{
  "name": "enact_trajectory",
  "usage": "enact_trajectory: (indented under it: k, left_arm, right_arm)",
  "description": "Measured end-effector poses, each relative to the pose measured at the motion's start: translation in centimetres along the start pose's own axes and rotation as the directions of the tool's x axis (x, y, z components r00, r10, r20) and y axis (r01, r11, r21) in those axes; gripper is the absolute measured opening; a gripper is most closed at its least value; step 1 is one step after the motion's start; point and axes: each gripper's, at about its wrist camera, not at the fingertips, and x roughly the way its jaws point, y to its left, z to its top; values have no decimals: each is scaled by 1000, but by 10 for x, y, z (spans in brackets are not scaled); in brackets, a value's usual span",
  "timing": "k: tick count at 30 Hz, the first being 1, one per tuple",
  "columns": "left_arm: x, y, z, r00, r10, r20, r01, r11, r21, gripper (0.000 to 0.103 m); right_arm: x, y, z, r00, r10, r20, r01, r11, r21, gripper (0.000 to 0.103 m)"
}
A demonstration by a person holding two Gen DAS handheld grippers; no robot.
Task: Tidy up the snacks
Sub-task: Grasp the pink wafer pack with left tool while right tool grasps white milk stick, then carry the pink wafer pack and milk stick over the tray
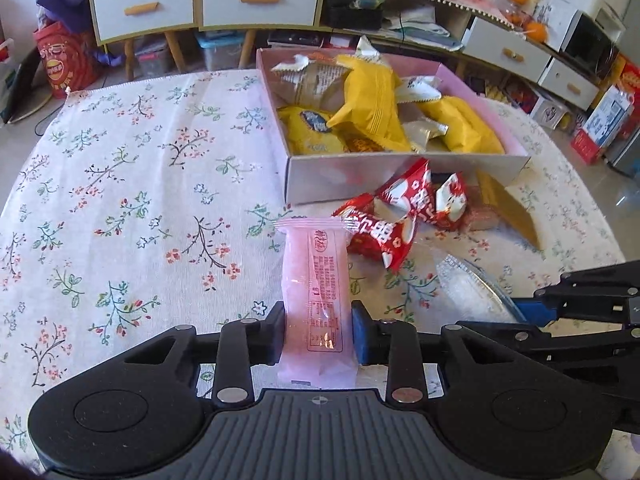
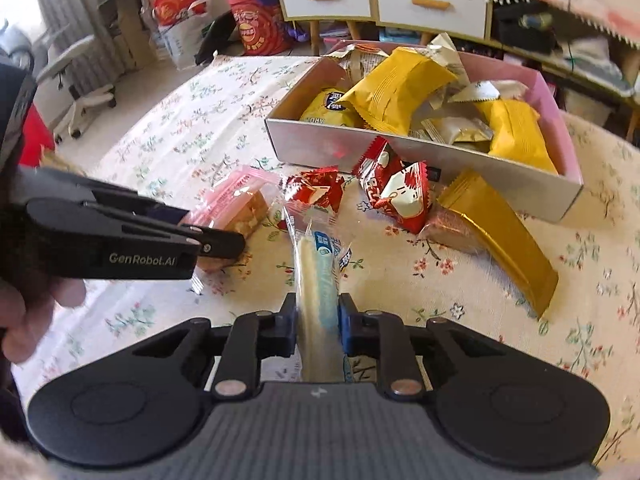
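Observation:
In the left wrist view my left gripper (image 1: 318, 312) is shut on a pink snack packet (image 1: 316, 276), which points toward the box, its far end over the floral cloth. In the right wrist view my right gripper (image 2: 318, 308) is shut on a clear-wrapped pale stick snack (image 2: 314, 272) with a blue label. A pink-lined cardboard box (image 1: 360, 178) holding several yellow and beige packets sits just beyond both. Red packets (image 2: 394, 190) and a long gold packet (image 2: 500, 236) lie on the cloth in front of the box. The left gripper (image 2: 224, 240) appears side-on at the left, holding the pink packet (image 2: 236, 200).
A floral tablecloth (image 1: 120, 160) covers the round table. Behind it stand a cabinet with white drawers (image 1: 256, 0), storage bins and a red bag (image 1: 60, 64) on the floor. An office chair (image 2: 80, 80) stands at the left. A hand (image 2: 36, 312) grips the left tool.

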Motion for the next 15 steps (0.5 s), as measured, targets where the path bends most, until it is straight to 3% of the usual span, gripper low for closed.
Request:
enact_trajectory:
  k: [5, 15]
  left_arm:
    - [-13, -2, 3, 999, -32, 27, 32, 999, -3, 30]
    - [-28, -8, 21, 994, -68, 85, 69, 997, -15, 30]
  right_arm:
    - [-11, -1, 3, 999, 48, 14, -49, 997, 58, 18]
    - [-28, -11, 17, 997, 33, 67, -42, 989, 142, 18]
